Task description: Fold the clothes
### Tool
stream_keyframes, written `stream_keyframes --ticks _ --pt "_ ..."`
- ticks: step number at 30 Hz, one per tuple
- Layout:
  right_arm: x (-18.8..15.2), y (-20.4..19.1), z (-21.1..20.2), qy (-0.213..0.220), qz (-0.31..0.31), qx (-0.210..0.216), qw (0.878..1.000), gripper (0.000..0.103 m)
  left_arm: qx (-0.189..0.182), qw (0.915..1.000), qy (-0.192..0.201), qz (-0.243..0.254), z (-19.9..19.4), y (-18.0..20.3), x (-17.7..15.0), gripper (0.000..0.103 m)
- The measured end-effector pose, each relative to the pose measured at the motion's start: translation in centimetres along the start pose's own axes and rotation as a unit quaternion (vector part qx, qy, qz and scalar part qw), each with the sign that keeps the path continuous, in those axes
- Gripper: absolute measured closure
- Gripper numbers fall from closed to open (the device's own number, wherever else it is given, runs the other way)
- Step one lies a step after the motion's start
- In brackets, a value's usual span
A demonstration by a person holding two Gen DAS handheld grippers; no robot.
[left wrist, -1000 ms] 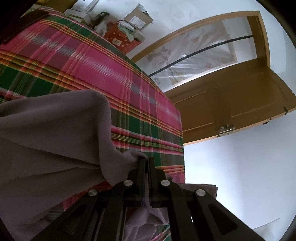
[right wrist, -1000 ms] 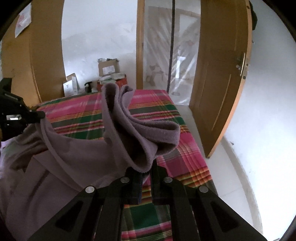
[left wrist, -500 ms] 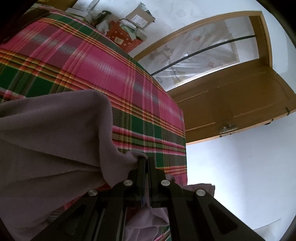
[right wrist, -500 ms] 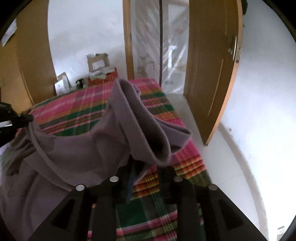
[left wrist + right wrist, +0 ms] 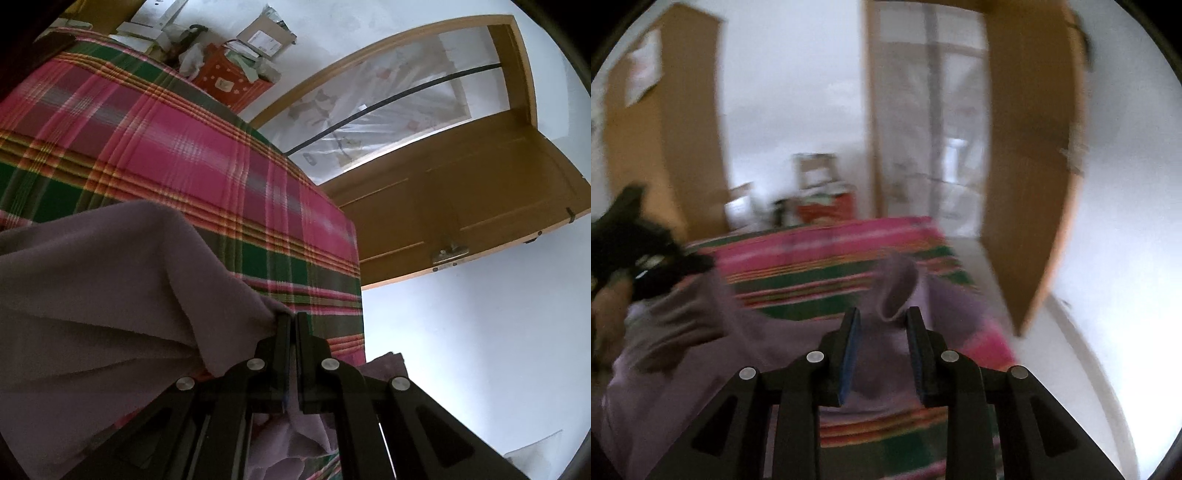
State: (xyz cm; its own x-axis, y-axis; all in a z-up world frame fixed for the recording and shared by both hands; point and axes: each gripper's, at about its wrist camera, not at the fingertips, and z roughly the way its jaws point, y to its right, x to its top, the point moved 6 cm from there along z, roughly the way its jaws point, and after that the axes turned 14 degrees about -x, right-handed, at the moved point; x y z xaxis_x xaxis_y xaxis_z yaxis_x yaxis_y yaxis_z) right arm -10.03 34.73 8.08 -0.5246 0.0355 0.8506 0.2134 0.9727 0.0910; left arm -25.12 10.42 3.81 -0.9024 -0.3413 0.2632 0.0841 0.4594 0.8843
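Observation:
A mauve fleece garment (image 5: 110,277) lies bunched on a bed with a pink and green plaid cover (image 5: 184,147). My left gripper (image 5: 291,317) is shut on a fold of its edge, and cloth hangs down behind the fingers. In the blurred right wrist view, my right gripper (image 5: 884,314) stands open, its blue pads apart. A raised fold of the garment (image 5: 897,284) sits just beyond the pads and is not pinched. The left gripper (image 5: 705,263) shows at the left, holding the cloth up over the cover (image 5: 812,254).
An open wooden door (image 5: 461,192) and a plastic-covered doorway stand past the bed's right side. Cardboard boxes and a red box (image 5: 229,77) pile up at the far end. White floor (image 5: 1071,362) runs along the bed's right edge. A wooden cupboard (image 5: 665,147) stands far left.
My right gripper has let go of the garment fold and its jaws now stand apart; the fold has dropped lower and the view has swung upward. The left gripper keeps its hold.

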Motion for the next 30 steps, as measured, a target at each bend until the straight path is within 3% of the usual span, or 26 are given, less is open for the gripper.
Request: stream_keyframes --ticks 2,6,10,15,19,23,30 --pt "-0.1 -2.4 0.2 0.003 -0.029 0.06 0.998 0.076 -0.002 1.0 -0.001 0.002 0.2 0.2 0.2 0.101" --pt "-1.4 -6.5 1.9 -0.042 -0.068 0.135 0.988 0.076 -0.002 1.0 0.002 0.003 0.3 0.4 0.7 0.101" --pt "-2.4 -8.5 3.3 -0.065 -0.104 0.139 0.983 0.076 -0.001 0.9999 0.01 0.001 0.0 0.2 1.5 0.101" --pt "-2.6 -8.1 4.9 -0.073 -0.118 0.096 0.986 0.076 -0.002 0.9999 0.016 -0.003 -0.3 -0.2 2.2 0.101" --pt "-1.7 -7.3 5.5 -0.074 -0.107 0.064 0.989 0.094 0.0 0.9999 0.017 -0.003 -0.1 -0.5 2.5 0.101" --pt "0.0 -6.8 6.6 -0.063 -0.092 0.033 0.993 0.097 0.001 0.9999 0.013 0.0 0.2 -0.8 2.6 0.101" --pt "5.2 -6.1 7.6 0.003 -0.069 -0.022 0.997 0.098 -0.01 0.9999 0.01 0.002 0.9 -0.8 3.0 0.101"
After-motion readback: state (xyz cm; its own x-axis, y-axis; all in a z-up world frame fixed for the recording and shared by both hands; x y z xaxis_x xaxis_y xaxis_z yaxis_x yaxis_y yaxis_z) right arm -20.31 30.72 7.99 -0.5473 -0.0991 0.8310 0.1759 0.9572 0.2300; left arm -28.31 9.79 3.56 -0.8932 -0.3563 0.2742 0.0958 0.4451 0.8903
